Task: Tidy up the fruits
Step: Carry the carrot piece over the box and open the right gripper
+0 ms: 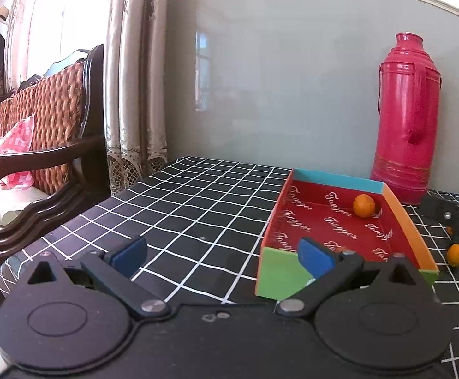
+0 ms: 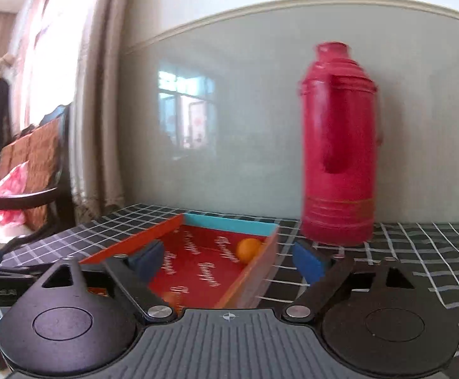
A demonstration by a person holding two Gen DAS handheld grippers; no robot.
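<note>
Fingers of both grippers point(image 1: 223, 257) point(image 2: 228, 260) stand apart, empty; small round orange fruit point(image 1: 364, 206) in shallow red cardboard tray point(image 1: 396, 203) may roll if bumped.

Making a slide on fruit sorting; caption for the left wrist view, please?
Open left claw hovers beside the colourful box holding one orange; another orange lies outside.

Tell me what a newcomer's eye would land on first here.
The tall pink thermos against the grey wall, at the back of the checked tablecloth. Next, the bright shallow box with red lining, holding an orange near its far corner; another orange sits outside, to its right.
</note>
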